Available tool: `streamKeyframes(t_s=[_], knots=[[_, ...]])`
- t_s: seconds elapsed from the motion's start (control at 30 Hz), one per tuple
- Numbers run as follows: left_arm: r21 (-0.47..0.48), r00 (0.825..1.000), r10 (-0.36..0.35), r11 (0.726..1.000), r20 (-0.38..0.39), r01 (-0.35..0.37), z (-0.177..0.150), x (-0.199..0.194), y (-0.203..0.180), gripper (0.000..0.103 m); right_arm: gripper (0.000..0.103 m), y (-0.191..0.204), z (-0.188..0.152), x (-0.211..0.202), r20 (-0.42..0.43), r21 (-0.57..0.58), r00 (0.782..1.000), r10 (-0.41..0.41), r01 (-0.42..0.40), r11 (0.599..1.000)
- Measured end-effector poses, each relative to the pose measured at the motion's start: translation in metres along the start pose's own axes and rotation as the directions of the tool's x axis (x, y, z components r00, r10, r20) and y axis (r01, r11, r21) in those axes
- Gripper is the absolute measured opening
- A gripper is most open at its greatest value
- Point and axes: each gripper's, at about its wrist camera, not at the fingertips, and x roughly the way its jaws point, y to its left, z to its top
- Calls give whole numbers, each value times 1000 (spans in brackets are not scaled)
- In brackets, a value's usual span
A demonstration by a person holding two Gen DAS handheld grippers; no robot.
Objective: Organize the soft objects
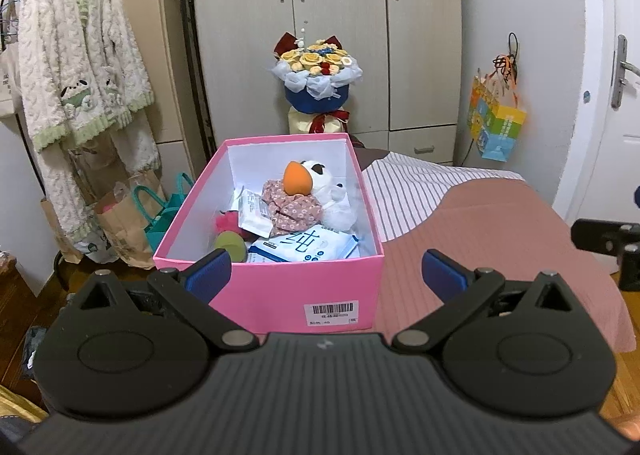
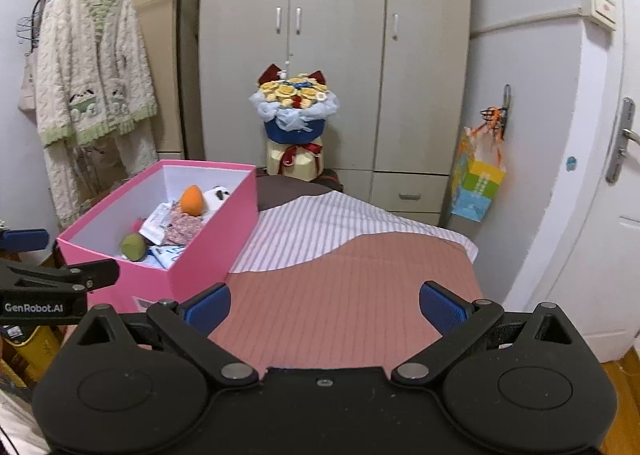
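1. Left gripper (image 1: 326,269) is hovering level at the near end of the pink box (image 1: 280,291), jaws released, grasping nothing.
2. Right gripper (image 2: 324,305) is hovering over the bed (image 2: 352,275), right of the box, jaws released and empty.
3. One box is sitting on the bed's left side, long axis running near to far.
4. Inside are lying one orange toy (image 1: 298,177), one green toy (image 1: 230,245), one floral cloth (image 1: 292,207), and one wipes packet (image 1: 308,249).

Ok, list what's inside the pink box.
Pink box: orange sponge, floral cloth, white plush, wipes pack, green sponge. Anything beneath them is hidden.
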Motion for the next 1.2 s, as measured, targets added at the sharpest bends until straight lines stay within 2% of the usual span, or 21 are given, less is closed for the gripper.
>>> streamKeyframes(t_s=[0.2, 0.27, 0.47, 0.8, 0.93, 1.2], knots=[[13, 999, 36, 999, 14, -36, -5, 0, -7, 103, 102, 0, -4, -6, 27, 20, 998, -55, 54, 998], [6, 1000, 25, 1000, 15, -25, -6, -1, -9, 103, 102, 5, -6, -8, 40, 13, 996, -77, 77, 997], [-3, 1000, 4, 1000, 12, -4, -10, -3, -11, 103, 102, 4, -8, -6, 32, 18, 999, -42, 42, 999], [-27, 999, 45, 999, 26, -44, -13, -3, -5, 103, 102, -1, -12, 3, 13, 48, 996, -88, 87, 995], [-36, 999, 28, 999, 24, -27, -13, -3, -3, 103, 102, 0, -14, 1, 23, 44, 993, -112, 111, 993], [-48, 999, 21, 999, 27, -19, -13, -5, 0, 103, 102, 2, -14, -2, 31, 40, 995, -99, 98, 994]])
